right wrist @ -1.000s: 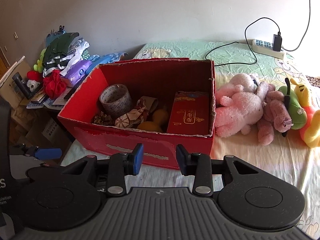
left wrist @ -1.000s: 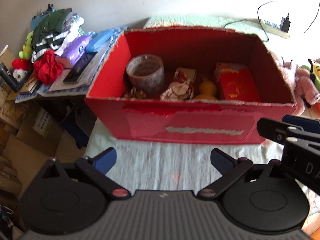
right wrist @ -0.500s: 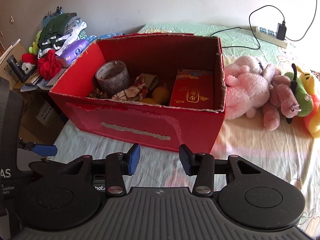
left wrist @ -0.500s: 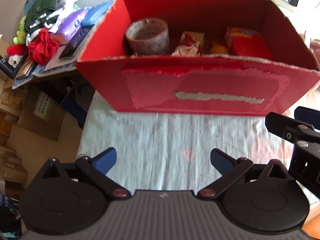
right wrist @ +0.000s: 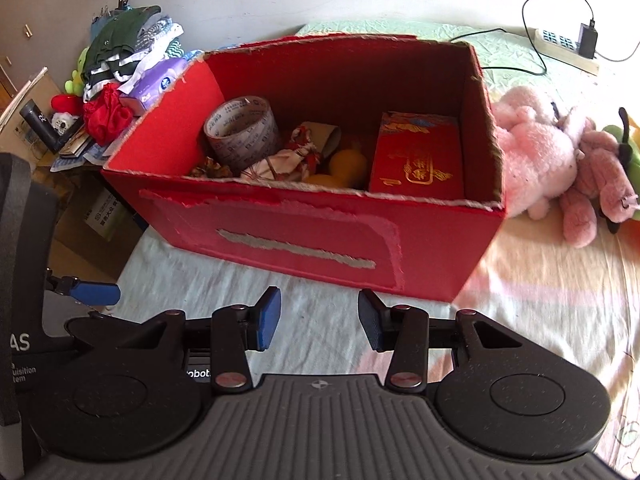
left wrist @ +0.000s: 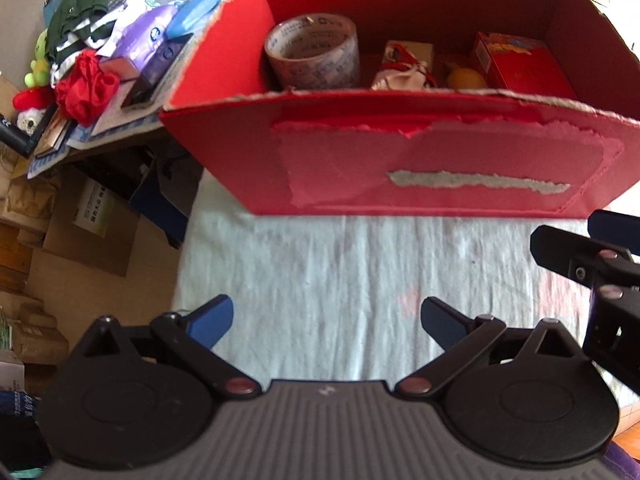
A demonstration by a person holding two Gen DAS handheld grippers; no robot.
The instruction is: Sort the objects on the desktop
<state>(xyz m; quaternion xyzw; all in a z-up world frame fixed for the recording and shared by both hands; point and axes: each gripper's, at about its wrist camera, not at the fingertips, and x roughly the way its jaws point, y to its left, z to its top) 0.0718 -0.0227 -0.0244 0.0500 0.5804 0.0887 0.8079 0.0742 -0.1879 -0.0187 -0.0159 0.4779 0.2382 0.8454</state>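
A: The left claw hangs low over the bed, fingers wide apart and holding nothing. The right claw sits beside it, also parted, though less widely, and also bare.

B: And the things to sort?

A: All inside the red box, which stands on the bed straight ahead of both claws and above their level. The box's long side runs left to right across both views, its torn front wall facing them.

B: Which claw is nearer to what?

A: The tape roll stands at the box's left end, so it likely suits the left claw. The red packet leans at the right end, closer to the right claw. Between them lie a patterned cloth bundle and a yellow gourd.

B: How does the tape look?

A: A wide, clear roll with printed lettering, tilted so its hole faces up and forward. Either claw probably has to rise over the front wall and come down from above.
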